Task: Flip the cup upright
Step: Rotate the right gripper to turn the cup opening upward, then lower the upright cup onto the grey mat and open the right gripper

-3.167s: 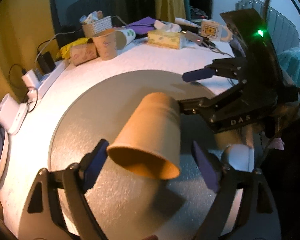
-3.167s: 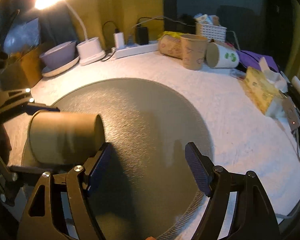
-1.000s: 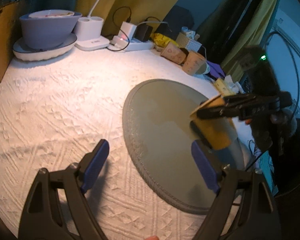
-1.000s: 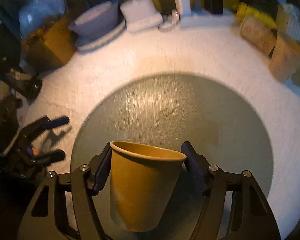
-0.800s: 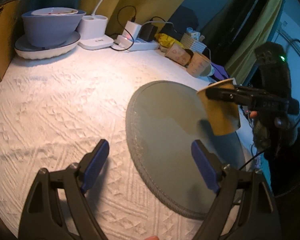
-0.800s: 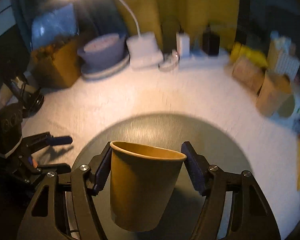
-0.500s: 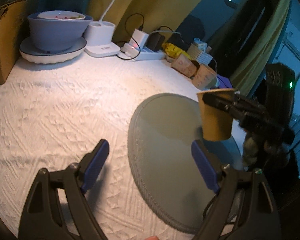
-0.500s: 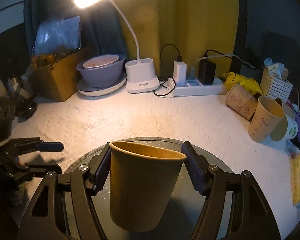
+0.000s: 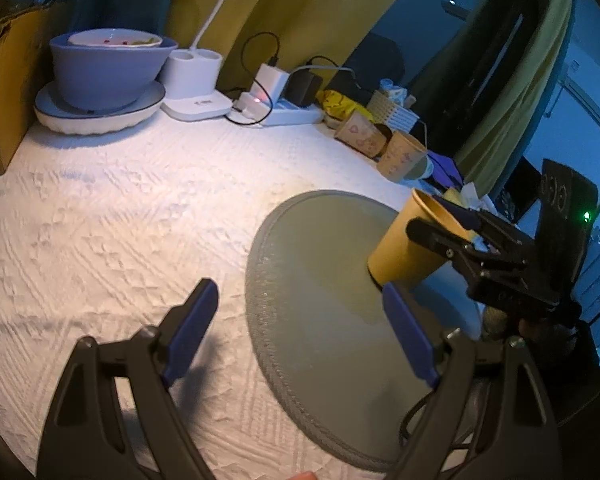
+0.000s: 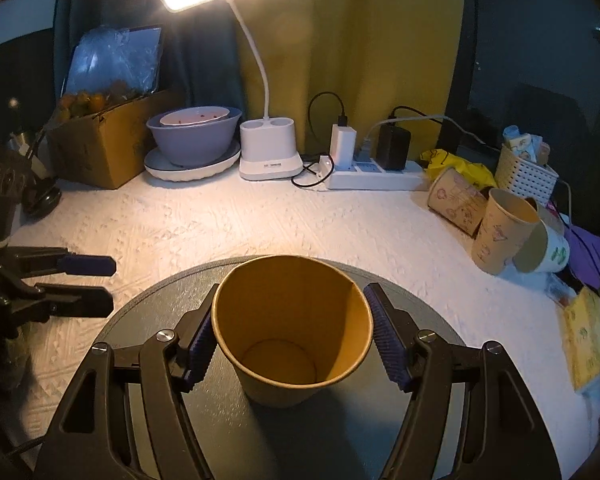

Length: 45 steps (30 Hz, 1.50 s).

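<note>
1. The cup [image 10: 292, 332] stands mouth-up between the fingers of the right gripper [image 10: 290, 334], over the round grey mat [image 10: 432, 332] on the worktop [image 10: 228, 220]. From the right wrist view its inside and base are plain to see; from the left wrist view it leans slightly, and its base seems to be at or just above the mat.

2. The right gripper's pads sit against, or just beside, the cup's rim on both sides. Whether they press it or have let go I cannot tell from these views.

3. The left gripper [image 9: 300, 336] holds nothing, its fingers spread wide, and hangs over the edge of the mat, apart from the cup.

4. The step in hand, as I judge it, is the setting-down: the turn is done and the cup only needs to rest on its base.

5. The next move calls for settling the base flat on the mat, then spreading the right gripper's fingers evenly and drawing back without catching the rim, since a light paper cup tips easily.
</note>
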{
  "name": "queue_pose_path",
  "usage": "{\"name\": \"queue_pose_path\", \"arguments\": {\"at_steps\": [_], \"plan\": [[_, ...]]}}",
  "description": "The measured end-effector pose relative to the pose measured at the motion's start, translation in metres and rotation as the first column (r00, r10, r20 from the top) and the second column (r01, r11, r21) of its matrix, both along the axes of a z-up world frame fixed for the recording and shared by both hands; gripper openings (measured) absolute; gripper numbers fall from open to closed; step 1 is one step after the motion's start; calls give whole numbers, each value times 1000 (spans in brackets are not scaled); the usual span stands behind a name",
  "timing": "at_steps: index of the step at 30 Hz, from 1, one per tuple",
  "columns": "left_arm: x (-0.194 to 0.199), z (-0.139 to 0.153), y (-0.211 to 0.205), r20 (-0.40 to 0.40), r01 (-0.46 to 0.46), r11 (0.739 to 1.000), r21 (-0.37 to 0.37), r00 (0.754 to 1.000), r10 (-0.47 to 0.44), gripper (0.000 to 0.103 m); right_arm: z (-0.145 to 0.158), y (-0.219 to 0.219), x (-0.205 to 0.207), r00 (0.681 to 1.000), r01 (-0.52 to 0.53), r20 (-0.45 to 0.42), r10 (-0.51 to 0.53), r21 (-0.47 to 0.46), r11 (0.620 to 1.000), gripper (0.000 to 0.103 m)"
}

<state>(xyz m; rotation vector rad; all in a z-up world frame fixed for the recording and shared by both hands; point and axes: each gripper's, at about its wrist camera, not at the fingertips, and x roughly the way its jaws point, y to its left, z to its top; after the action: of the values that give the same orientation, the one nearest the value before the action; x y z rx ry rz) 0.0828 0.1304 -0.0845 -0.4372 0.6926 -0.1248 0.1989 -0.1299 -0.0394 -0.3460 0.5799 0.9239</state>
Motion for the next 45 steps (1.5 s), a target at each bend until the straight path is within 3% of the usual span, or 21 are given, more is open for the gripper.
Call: {"name": "queue_pose_path", "arguments": {"at_steps": [13,22,32,45], "plan": [[-8,10,-17,48,31,998,61,998,-34,85,-2,-17,-17,994,94,65,-90,-58,994,71],[-11,15,-29,71,46,991,124,996,-55,85,-8,-41,-13,977,214,32,-212,-73,974,76],[-23,25,-47,107,76,983,167,990,-95,85,-2,-64,-29,964,265,-5,-266,-46,963,78],[-41,35,-80,116,139,979,151,981,-158,85,15,-91,-64,957,288,-22,-289,-17,957,78]]}}
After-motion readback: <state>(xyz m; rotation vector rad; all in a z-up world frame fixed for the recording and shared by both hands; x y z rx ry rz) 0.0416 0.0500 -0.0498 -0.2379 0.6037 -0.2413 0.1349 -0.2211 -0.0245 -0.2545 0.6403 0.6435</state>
